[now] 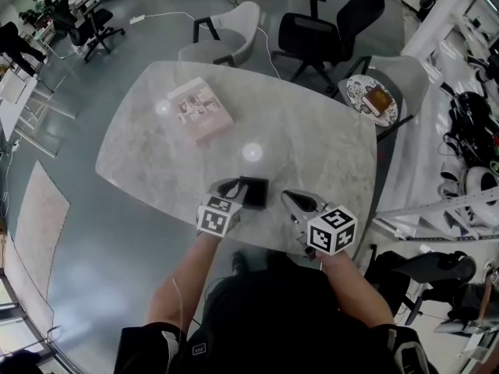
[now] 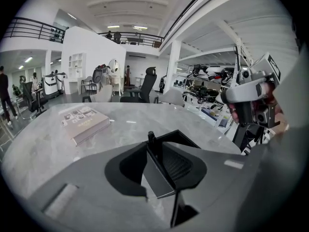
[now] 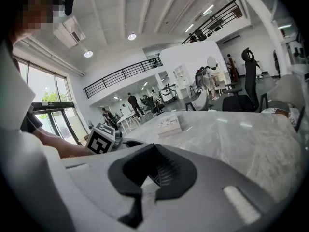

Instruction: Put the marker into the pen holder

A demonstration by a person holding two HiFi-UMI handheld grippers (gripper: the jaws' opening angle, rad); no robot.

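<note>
Marble worktop: book toward the far left corner. Left gripper at near edge, jaws clamped on a wall of the black pen holder. Marker stands inside it, tip poking out. Right gripper just beside, jaws together, empty.

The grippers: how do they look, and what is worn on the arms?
The left gripper and right gripper have grey fingers with black ribbed hollows inside. Each carries a white cube with black square markers. The person wears black short sleeves.
</note>
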